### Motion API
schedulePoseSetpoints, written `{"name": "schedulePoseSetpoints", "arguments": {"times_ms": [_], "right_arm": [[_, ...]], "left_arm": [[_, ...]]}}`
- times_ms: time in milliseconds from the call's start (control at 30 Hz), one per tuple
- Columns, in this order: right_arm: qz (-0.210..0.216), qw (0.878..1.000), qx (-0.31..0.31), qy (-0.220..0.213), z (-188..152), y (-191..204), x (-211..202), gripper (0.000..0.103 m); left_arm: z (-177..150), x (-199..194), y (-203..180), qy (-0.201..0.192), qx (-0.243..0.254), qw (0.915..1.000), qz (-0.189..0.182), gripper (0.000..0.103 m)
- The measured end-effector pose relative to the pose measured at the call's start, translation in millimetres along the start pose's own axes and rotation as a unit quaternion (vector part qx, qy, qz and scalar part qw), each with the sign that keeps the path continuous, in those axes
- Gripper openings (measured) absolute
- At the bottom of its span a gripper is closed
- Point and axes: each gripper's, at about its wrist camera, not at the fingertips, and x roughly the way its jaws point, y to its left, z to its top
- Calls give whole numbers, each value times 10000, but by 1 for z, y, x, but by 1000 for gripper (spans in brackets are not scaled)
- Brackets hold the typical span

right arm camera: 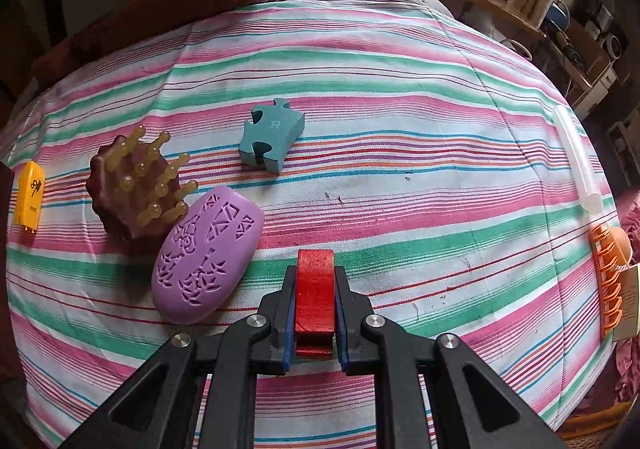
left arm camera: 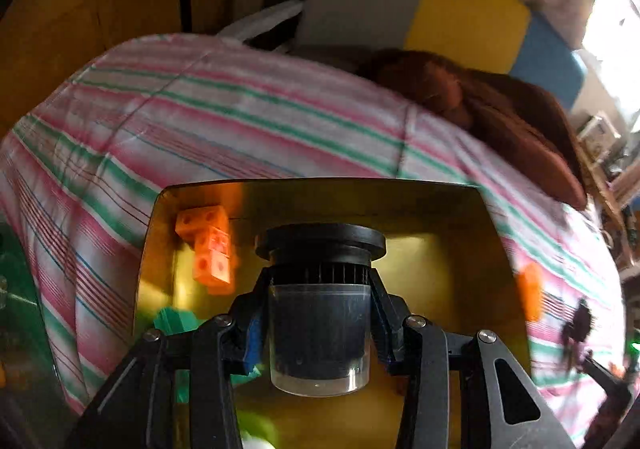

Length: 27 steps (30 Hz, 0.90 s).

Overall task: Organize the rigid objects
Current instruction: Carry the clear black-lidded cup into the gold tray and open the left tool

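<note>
A clear jar with a black lid [left arm camera: 320,313] is held by the left gripper [left arm camera: 320,301] over a yellow box [left arm camera: 460,249] holding orange cubes [left arm camera: 208,245], while a red clip [right arm camera: 315,297] is pinched by the right gripper [right arm camera: 315,305] at the bottom middle, with a purple oval case [right arm camera: 208,261] lying just left on the striped sheet [right arm camera: 400,89].

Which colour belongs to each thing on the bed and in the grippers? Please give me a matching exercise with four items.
Things:
1. puzzle piece
2. oval case
3. clip in the right gripper
4. linked cubes in the tray

Colours:
a. orange
b. red
c. teal
d. purple

Pairs: 1-c, 2-d, 3-b, 4-a
</note>
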Motion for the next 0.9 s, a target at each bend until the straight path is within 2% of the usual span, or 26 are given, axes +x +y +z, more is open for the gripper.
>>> {"name": "schedulePoseSetpoints", "arguments": {"times_ms": [233, 367, 467, 567, 633, 900], "right_arm": [[-11, 10000, -40, -13, 1, 0, 1, 14], [-16, 10000, -51, -19, 1, 1, 1, 14], [-22, 10000, -59, -21, 1, 1, 1, 14], [-59, 9999, -88, -31, 1, 2, 1, 14], [-93, 9999, -111, -45, 1, 4, 0, 14], [-170, 9996, -207, -94, -1, 7, -1, 15]], "left_arm": [[14, 35, 14, 204, -71, 9991, 353, 44], [15, 37, 14, 178, -62, 9992, 355, 48], [10, 20, 10, -17, 18, 9992, 391, 50], [1, -7, 4, -377, 214, 9983, 387, 59], [-10, -28, 1, -645, 298, 9968, 355, 61], [-81, -94, -25, -1204, 772, 9897, 27, 72]]}}
